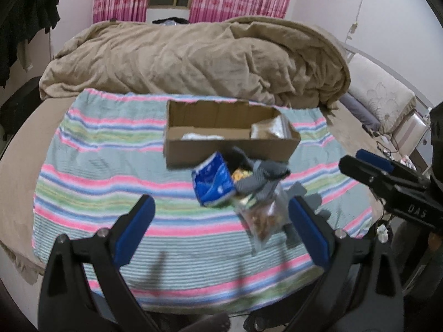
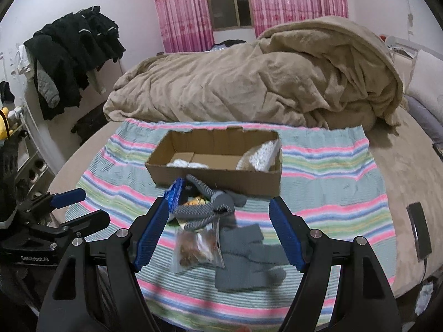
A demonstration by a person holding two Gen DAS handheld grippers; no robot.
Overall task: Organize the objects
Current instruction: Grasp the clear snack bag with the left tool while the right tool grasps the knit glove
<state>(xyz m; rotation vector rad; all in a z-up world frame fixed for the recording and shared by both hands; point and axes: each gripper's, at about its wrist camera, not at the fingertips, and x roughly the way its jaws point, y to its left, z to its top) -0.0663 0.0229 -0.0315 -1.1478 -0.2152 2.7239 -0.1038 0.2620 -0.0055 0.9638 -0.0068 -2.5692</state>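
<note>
You hold two grippers above the near edge of one striped cloth (image 2: 318,193) spread on the bed. The left gripper (image 1: 221,221) has its jaws spread wide with nothing between the blue pads; the right gripper (image 2: 218,229) likewise stands wide and grips nothing. Just beyond the fingertips lies one small heap of loose items: two grey gloves, one flat glove (image 2: 246,260) nearest you and one knit glove (image 2: 210,207) draped over the pile; one clear bag of brown snacks (image 2: 196,246); one blue packet (image 1: 213,179) at the left of the heap. Behind the heap, close to it, stands one open cardboard box (image 2: 216,177) holding two whitish items, one at its floor and one propped in its right end. Farthest lies one beige duvet (image 2: 249,83), bunched across the bed.
</note>
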